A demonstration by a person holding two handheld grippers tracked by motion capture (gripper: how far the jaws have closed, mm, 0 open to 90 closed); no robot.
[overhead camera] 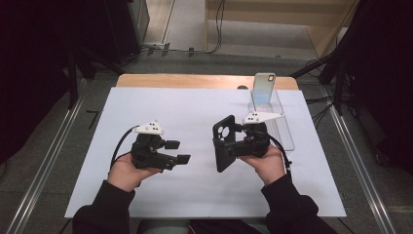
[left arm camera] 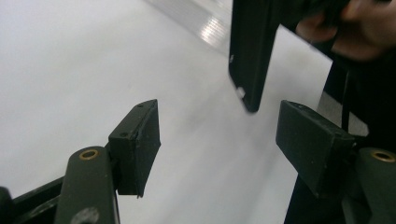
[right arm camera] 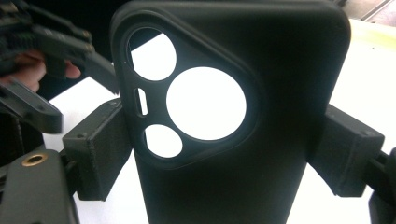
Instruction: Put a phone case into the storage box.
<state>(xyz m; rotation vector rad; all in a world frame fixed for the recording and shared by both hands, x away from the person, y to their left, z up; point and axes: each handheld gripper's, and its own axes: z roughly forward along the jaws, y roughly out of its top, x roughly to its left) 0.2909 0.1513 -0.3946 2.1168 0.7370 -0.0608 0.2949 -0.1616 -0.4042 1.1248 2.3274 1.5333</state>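
A black phone case (overhead camera: 224, 143) with round camera cut-outs stands upright above the white sheet, and my right gripper (overhead camera: 233, 145) is shut on its two long sides. In the right gripper view the case (right arm camera: 243, 186) sits squarely between the pads (right arm camera: 100, 149), which press on both edges. My left gripper (overhead camera: 178, 151) hovers a little to the left of the case, pointing toward it, with its jaws open and nothing between them. In the left gripper view the open jaws of that gripper (left arm camera: 219, 135) frame bare white surface, and the lower edge of the case (left arm camera: 252, 51) hangs just beyond them.
A phone (overhead camera: 263, 88) with a pale, shiny back stands upright at the far end of a clear plastic tray (overhead camera: 285, 134) at the back right. The white sheet (overhead camera: 160, 195) covers most of the wooden table (overhead camera: 185, 80). Metal rails and cables run along the floor at both sides.
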